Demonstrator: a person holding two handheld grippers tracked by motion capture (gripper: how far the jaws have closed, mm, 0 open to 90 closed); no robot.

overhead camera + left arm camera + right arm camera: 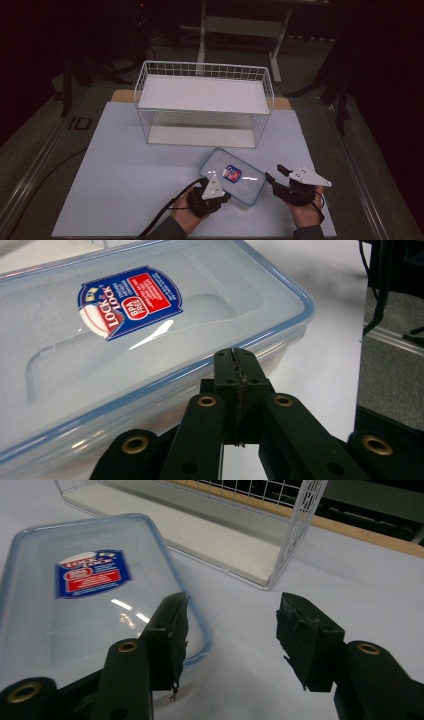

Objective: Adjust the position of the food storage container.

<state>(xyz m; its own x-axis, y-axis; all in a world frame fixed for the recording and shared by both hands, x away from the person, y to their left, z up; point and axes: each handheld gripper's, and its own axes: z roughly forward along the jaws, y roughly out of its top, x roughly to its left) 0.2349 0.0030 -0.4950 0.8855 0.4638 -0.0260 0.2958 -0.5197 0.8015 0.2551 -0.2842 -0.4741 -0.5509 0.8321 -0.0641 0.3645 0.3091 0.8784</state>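
A clear plastic container (239, 186) with a blue-rimmed lid and a red and blue sticker (231, 174) lies flat on the pale table mat. My left gripper (214, 186) sits at its near left side, jaws shut with nothing between them. In the left gripper view its tips (235, 360) reach the container (125, 340) just below the lid's rim; whether they touch it I cannot tell. My right gripper (276, 173) stands open beside the container's right end. In the right gripper view (232, 615) one jaw is by the corner of the container (75, 610) and the other is over bare mat.
A white wire rack (205, 95) with two shelves stands behind the container, its lower shelf (210, 535) open toward me. The pale mat (125, 165) spreads wide to the left. Dark floor and table legs lie beyond the table.
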